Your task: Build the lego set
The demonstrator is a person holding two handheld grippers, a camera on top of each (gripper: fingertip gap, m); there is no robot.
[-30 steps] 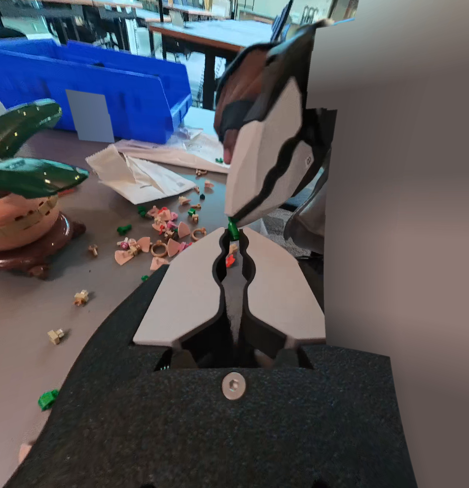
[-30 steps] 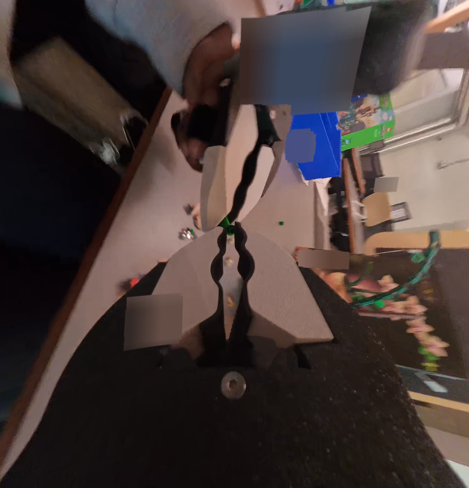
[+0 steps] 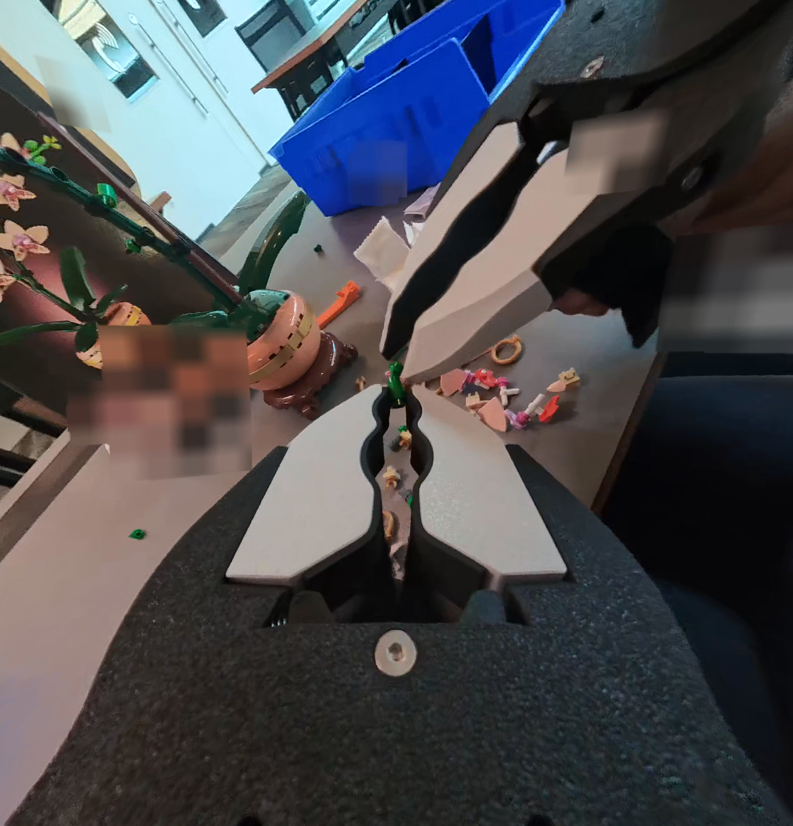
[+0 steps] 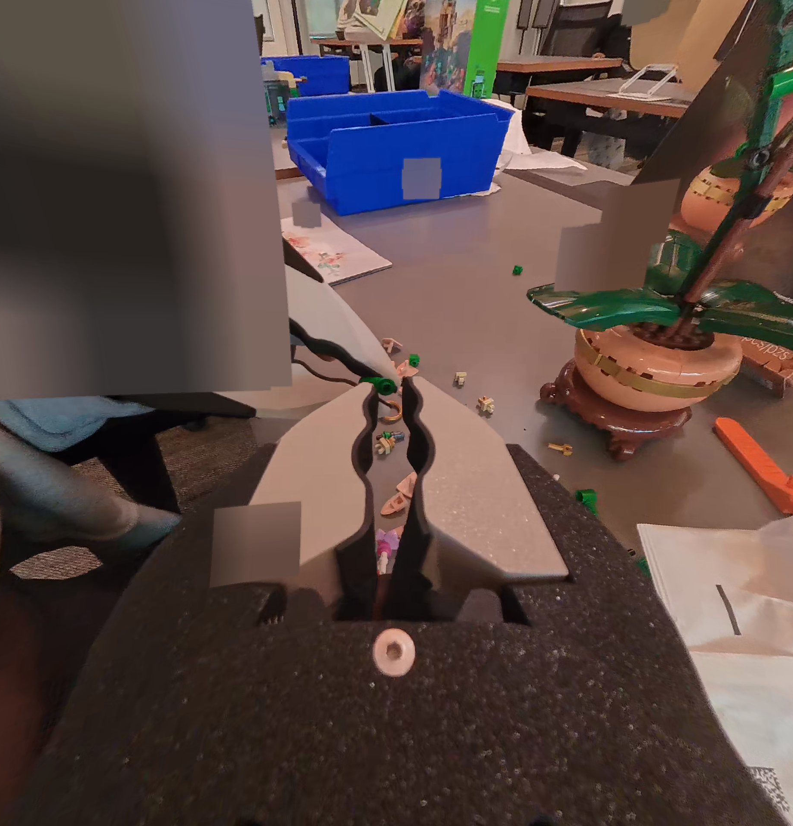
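A small green stem piece [image 3: 396, 388] is pinched between the tips of my left gripper [image 3: 395, 395], which is shut on it above the table. My right gripper [image 3: 397, 360] comes down from the upper right, tip to tip with the left, and is shut on the top of the same piece. In the right wrist view the green piece [image 4: 380, 384] sits between the tips of my right gripper [image 4: 388, 388], and the left gripper [image 4: 382, 376] reaches in from the left. The part-built orchid in its pink pot [image 3: 283, 339] stands to the left; it also shows in the right wrist view [image 4: 654, 371].
Loose pink, tan and green pieces [image 3: 497, 402] lie under the grippers. An orange brick separator [image 4: 761, 465] lies by the pot. A blue bin [image 4: 399, 147] stands at the back, a booklet [image 4: 336, 254] before it, a white bag [image 4: 734, 603] at the right. The table edge [image 3: 627, 424] is near.
Both grippers have turned and swung together while keeping tip to tip on the green piece. The right wrist view has rolled upright, and the orchid pot has come into it.
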